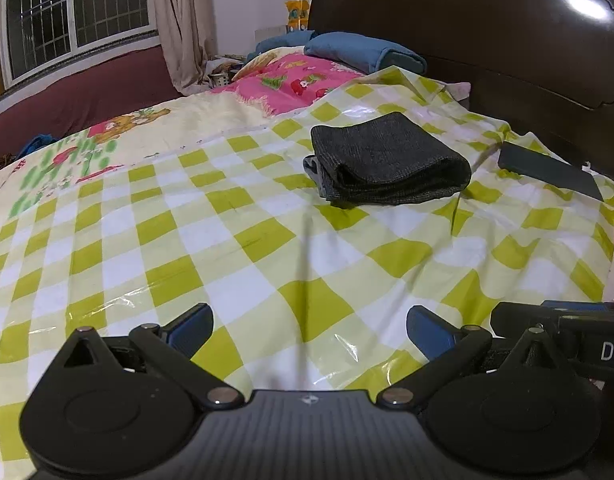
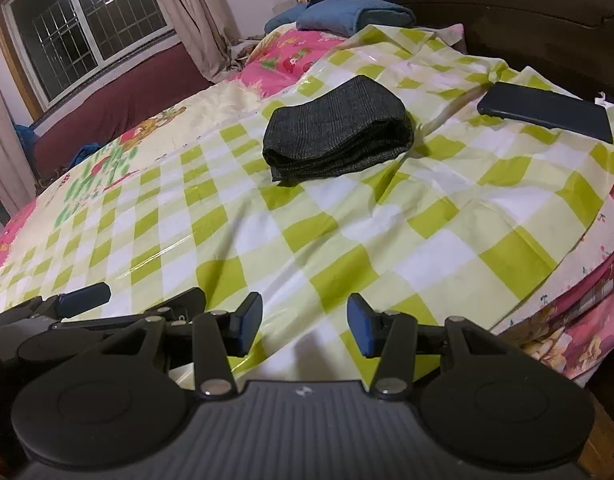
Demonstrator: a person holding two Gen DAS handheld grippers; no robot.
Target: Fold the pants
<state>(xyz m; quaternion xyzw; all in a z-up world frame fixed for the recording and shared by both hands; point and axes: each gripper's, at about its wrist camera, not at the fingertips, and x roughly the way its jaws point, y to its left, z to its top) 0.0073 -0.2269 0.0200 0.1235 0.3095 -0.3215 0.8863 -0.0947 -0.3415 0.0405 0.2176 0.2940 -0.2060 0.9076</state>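
The left tool [image 1: 309, 330] hangs low over the bed with its blue-padded fingers spread wide and nothing between them. The right tool [image 2: 305, 326] sits just beside it, its fingers parted to a narrower gap, also empty. Both point along the bed toward the headboard [image 1: 487, 40], level with each other and well short of the pants.

The pants [image 1: 387, 158] lie on the checked green-and-white plastic sheet [image 1: 227, 248], well ahead of both tools. They are dark grey with a fine woven check, folded into a compact thick rectangle of several stacked layers. The rounded fold faces the tools.

In the left wrist view a paler blue-grey inner edge peeks out at the left end of the bundle; the right wrist view [image 2: 337, 130] shows only the dark outer cloth there. The right wrist view shows the whole dark phone [image 2: 547, 114], lying flat near the sheet's right edge and apart from the pants, and the pink bedding hanging off the bed's side. The left wrist view gives more of the headboard and the rolled blue blanket [image 1: 365, 52] at its foot, past a pink cartoon-print quilt [image 1: 291, 80].
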